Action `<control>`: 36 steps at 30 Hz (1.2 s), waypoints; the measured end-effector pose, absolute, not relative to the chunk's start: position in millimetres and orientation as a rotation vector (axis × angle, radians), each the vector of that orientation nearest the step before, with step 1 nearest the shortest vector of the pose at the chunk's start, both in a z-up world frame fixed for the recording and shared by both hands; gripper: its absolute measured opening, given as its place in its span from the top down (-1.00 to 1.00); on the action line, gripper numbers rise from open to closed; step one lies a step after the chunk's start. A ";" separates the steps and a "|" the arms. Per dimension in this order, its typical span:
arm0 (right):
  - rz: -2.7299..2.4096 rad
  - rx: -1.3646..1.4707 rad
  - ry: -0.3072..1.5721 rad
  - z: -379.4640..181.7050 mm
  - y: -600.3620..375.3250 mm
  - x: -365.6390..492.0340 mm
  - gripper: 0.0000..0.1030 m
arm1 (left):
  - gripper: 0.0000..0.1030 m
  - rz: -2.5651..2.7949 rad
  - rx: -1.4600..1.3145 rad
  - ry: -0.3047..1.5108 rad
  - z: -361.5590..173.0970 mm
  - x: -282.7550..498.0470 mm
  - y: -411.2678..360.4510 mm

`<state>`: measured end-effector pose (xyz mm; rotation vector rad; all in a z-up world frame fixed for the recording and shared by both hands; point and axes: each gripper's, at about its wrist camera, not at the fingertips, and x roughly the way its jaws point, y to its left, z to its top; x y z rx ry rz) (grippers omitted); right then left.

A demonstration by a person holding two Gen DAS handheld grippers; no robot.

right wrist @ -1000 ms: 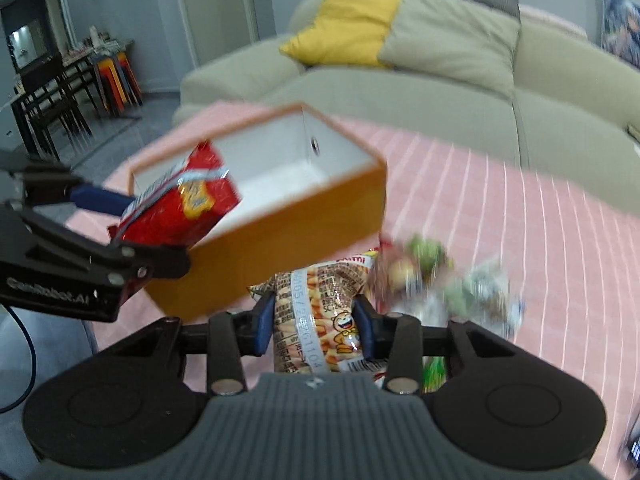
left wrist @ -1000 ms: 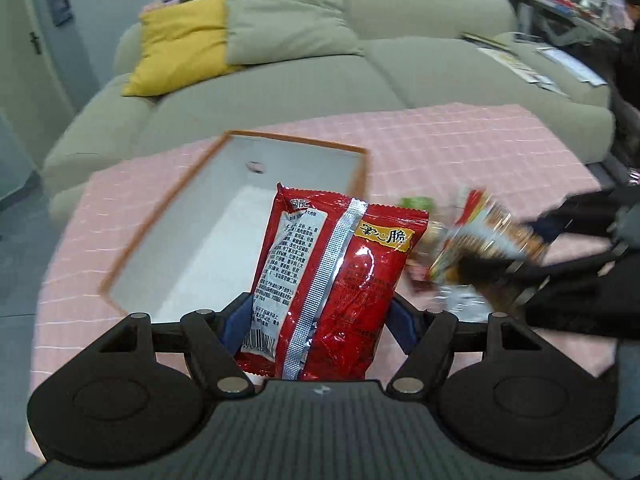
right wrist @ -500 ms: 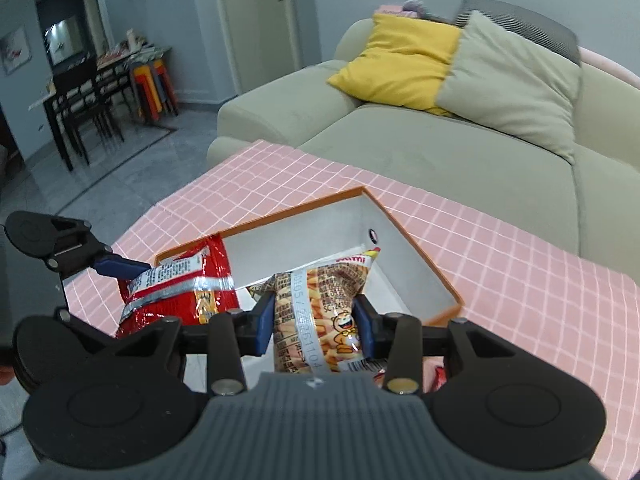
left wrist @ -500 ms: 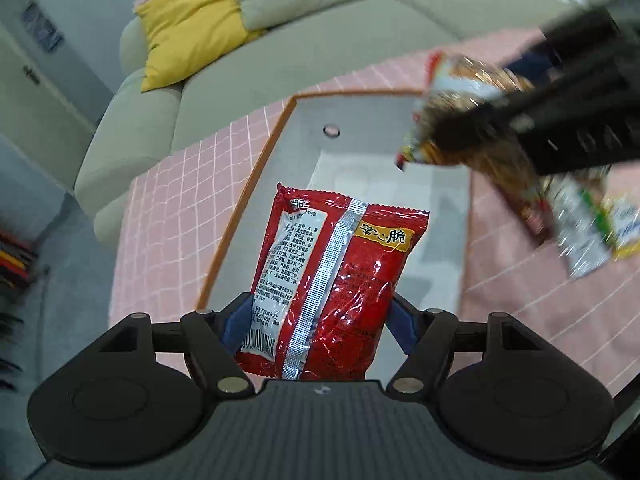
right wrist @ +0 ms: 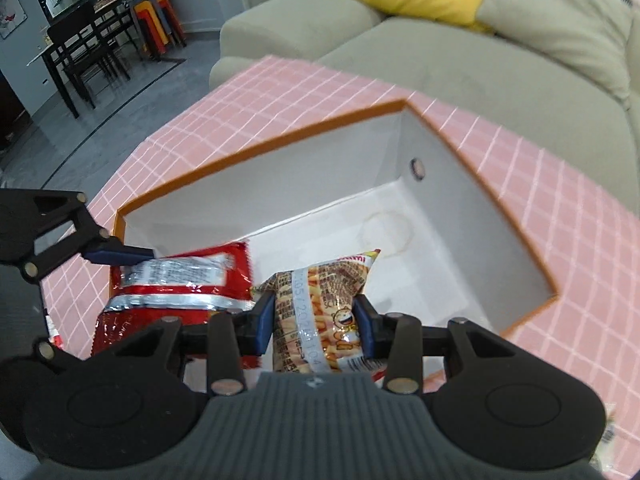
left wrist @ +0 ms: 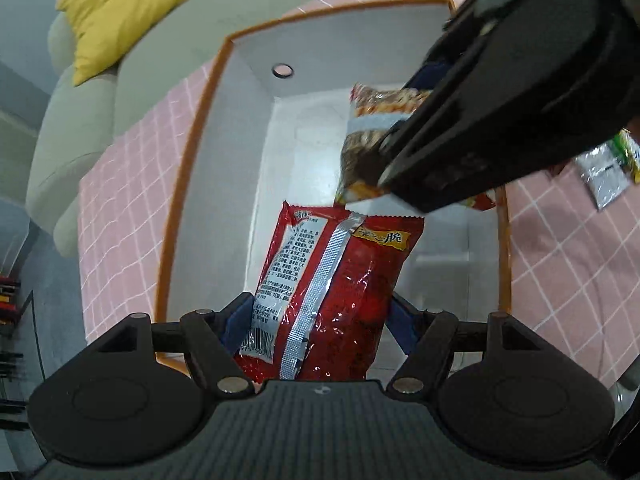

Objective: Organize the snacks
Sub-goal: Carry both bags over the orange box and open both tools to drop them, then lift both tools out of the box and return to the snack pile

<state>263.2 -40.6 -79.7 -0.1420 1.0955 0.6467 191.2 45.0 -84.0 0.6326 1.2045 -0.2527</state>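
Observation:
An open box (left wrist: 188, 168) with an orange rim and white inside stands on the pink checked cloth. My left gripper (left wrist: 320, 320) is shut on a red snack bag (left wrist: 332, 280), holding it over the near part of the box. From the upper right comes my right gripper (left wrist: 404, 120), shut on an orange-and-beige snack bag (left wrist: 368, 120) above the box floor. In the right wrist view that bag (right wrist: 324, 292) sits between the blue pads of the right gripper (right wrist: 316, 320). The red bag (right wrist: 176, 284) hangs to its left in the left gripper (right wrist: 104, 296). The two bags nearly touch.
Loose snack packets (left wrist: 604, 172) lie on the pink cloth (right wrist: 280, 88) right of the box. A grey-green sofa (right wrist: 440, 64) with a yellow cushion (left wrist: 108, 20) stands just behind the table. A dark dining table and chairs (right wrist: 80, 52) are far off at the left.
Both grippers have swung in over the box and tipped downward, each keeping its bag. The right one came across from the loose packets beside the box.

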 end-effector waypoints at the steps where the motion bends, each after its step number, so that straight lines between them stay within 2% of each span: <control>1: 0.646 -0.158 1.110 -85.5 -36.3 266.1 0.24 | -0.57 -0.254 0.631 1.212 -87.0 193.7 45.9; 11: 0.648 -0.126 1.274 -123.2 -13.5 284.5 0.24 | -0.55 -0.230 0.592 1.298 -113.2 212.1 60.4; 13: 0.651 -0.133 1.291 -126.0 -10.7 284.9 0.23 | -0.62 -0.234 0.579 1.300 -113.0 212.4 63.8; 22: 0.636 -0.042 1.371 -139.7 -14.3 289.5 0.20 | -0.68 -0.237 0.518 1.274 -97.3 208.6 77.5; 25: 0.637 -0.005 1.387 -134.8 -18.9 291.2 0.15 | -0.68 -0.233 0.480 1.261 -86.4 204.4 83.4; 27: 0.634 0.003 1.380 -128.8 -19.2 290.5 0.03 | -0.68 -0.226 0.470 1.254 -81.4 203.4 85.8; 36: 0.603 -0.060 1.236 -74.7 -30.2 274.9 -0.05 | -0.68 -0.184 0.439 1.169 -45.0 185.2 78.6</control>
